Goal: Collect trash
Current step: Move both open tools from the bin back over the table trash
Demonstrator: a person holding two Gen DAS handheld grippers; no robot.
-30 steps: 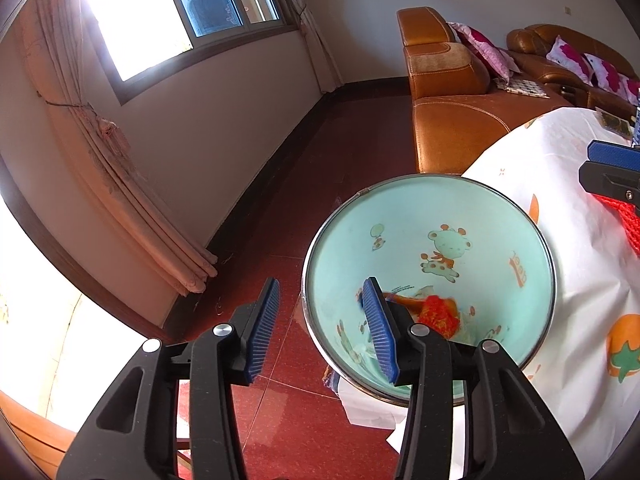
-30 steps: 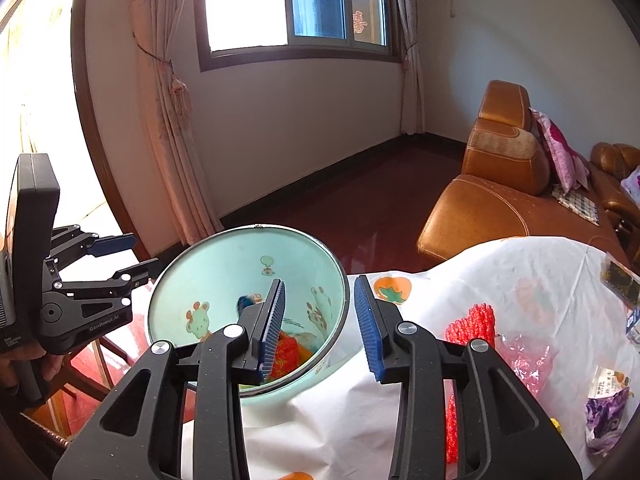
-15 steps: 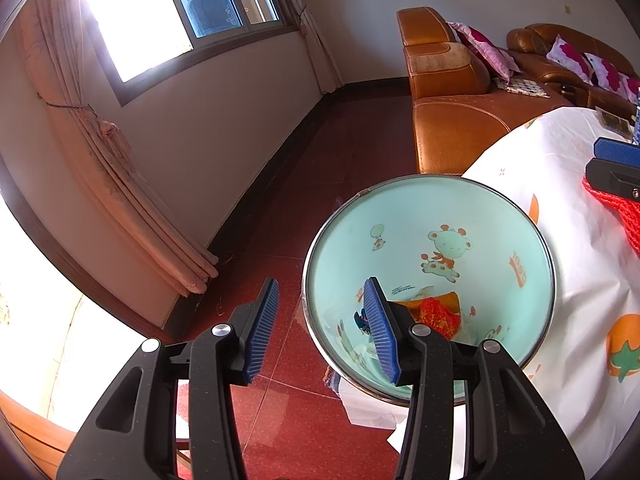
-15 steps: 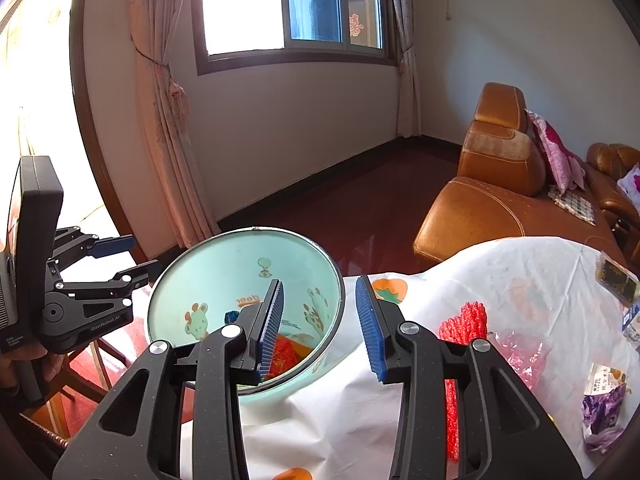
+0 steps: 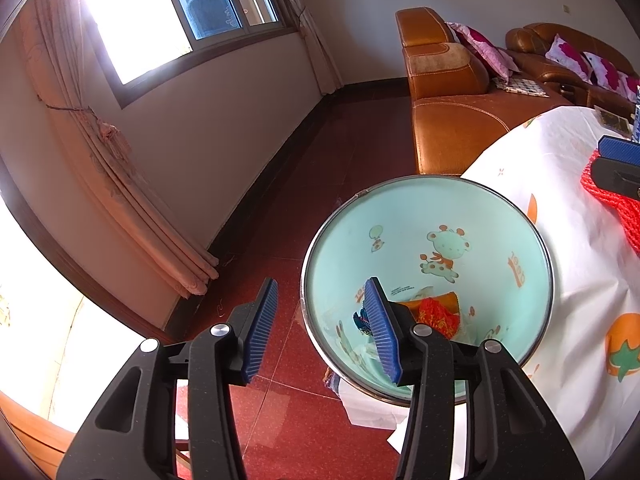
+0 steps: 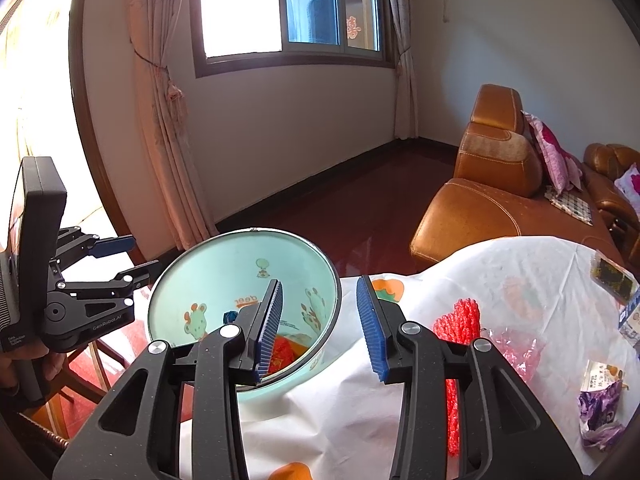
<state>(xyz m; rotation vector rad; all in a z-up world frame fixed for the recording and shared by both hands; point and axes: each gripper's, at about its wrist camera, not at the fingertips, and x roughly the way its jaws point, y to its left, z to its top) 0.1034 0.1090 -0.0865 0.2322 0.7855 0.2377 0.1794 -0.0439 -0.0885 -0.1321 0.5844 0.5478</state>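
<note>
Sunlit living room, white fruit-print tablecloth (image 6: 520, 280). Mint bin (image 6: 224, 280) at its edge already holds wrappers (image 5: 436, 314). Both the left gripper (image 5: 322, 330) and right gripper (image 6: 320, 328) hang spread and empty. Red mesh (image 6: 460, 320) waits nearby; snagging the cloth could tip the bin.

Both wrist cameras close above the bench edge, facing the window, sharing the basin (image 5: 436, 216) (image 6: 208, 264) and sofa (image 5: 452, 128) (image 6: 480, 216).

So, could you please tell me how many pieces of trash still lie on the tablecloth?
4 that I can see: the red net, the pink wrapper beside it, the purple packet at the near right edge, and a dark packet farther back. More may lie out of view.
</note>
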